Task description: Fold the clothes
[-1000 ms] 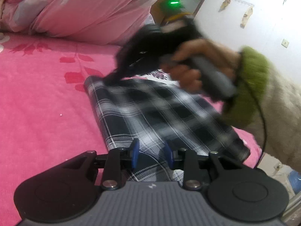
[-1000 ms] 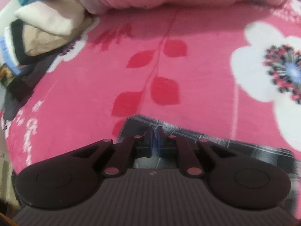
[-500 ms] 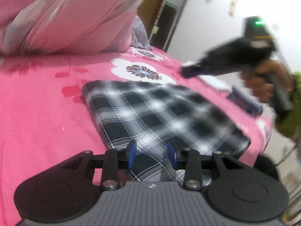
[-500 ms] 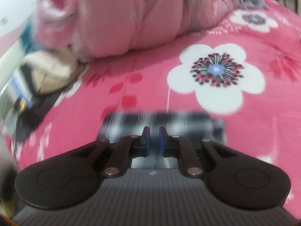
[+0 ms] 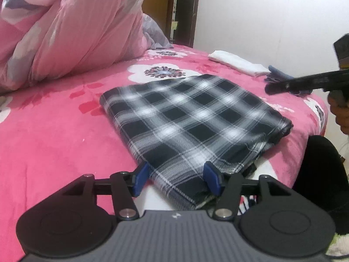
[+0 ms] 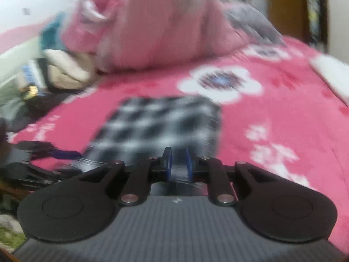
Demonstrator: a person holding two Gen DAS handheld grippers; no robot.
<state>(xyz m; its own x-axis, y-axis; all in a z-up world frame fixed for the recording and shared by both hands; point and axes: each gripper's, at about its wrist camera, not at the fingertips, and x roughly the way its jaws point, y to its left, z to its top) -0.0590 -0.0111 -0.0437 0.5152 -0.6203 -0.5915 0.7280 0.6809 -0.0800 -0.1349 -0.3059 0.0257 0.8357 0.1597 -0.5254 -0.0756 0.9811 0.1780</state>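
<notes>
The bed (image 5: pixel 54 135) fills the room here, covered in a bright pink blanket with big white flowers, and a bulky pink duvet (image 5: pixel 72 32) is heaped across the upper left of the left wrist view. Dead centre of that view lies the plaid garment (image 5: pixel 192 120), black, grey and white checks, folded into a flat rectangle that runs from the middle of the frame down to the lower centre, its near end hanging over the edge of the bed. In the right wrist view the same garment sits in the middle of the frame, heavily blurred. Off in the left of that view there's a jumbled pile of clothes (image 6: pixel 61 74), cream and dark pieces stacked against the duvet. In the upper right of the left wrist view, a folded white cloth (image 5: pixel 237 62) rests near the far edge of the bed, with a small dark blue item (image 5: pixel 278 73) just beside it.

Now the tools. The left tool (image 5: pixel 177 180) sits at the bottom centre, blue pads spread wide, straddling the near end of the plaid garment without pinching it. The right tool (image 6: pixel 178 163) has its pads apart by a narrow gap, nothing caught between them, hovering at the garment's near edge. From the left wrist view the right tool pokes in from the right edge, clear of the fabric.
</notes>
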